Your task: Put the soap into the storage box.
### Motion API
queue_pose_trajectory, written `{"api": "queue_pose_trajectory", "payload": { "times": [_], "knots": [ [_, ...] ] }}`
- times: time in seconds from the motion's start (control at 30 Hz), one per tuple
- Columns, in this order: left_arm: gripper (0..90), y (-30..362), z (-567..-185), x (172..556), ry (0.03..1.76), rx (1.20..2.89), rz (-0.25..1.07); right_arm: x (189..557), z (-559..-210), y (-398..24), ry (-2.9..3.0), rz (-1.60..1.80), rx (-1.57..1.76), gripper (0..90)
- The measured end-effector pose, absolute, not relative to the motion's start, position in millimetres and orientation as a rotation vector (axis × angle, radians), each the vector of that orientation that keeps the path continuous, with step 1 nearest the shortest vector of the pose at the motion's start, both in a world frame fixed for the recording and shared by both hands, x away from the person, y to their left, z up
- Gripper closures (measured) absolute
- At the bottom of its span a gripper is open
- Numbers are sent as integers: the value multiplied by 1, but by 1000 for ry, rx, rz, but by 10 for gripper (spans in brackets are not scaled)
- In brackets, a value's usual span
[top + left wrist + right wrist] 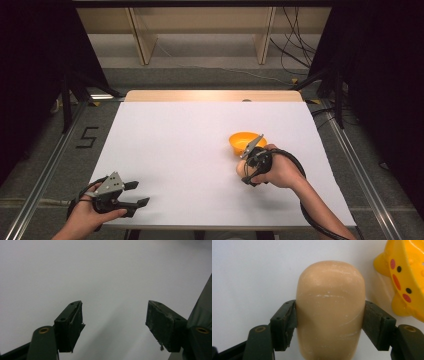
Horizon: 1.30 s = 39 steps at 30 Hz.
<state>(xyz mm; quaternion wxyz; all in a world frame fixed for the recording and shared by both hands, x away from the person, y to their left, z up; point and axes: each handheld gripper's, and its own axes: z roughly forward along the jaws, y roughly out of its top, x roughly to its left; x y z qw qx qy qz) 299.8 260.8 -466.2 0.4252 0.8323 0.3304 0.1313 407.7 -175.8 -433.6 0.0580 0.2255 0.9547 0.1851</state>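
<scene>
1. Right now the right gripper [329, 322] has both jaws pressed against the flanks of a tan, rounded block [330, 312], soap-like or bread-like; clamped on it across its short width.
2. Block's long axis runs straight away from the jaws, along the gripper's own line; rounded far end points out past the pads.
3. Yellow bowl [404, 277] with a printed face lies just beside the block, off to the right in the right gripper view; not touching it, as far as I can tell.
4. From above, the right gripper [252, 162] sits just on the near side of the bowl [245, 141], so any carry into it looks short and forward.
5. Left gripper [131, 196] rests at the near left corner of the white table [200, 130], jaws apart, nothing between them; well away from block and bowl.
6. Right hand [280, 170] is plainly the nearer one.
</scene>
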Motion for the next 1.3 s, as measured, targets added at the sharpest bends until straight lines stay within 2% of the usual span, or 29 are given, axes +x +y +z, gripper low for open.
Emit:
{"api": "queue_pose_trajectory", "payload": {
  "times": [1.3],
  "knots": [
    [293, 260, -467, 300, 829, 2071, 323, 410, -415, -210, 2639, 767, 924, 336]
  ]
}}
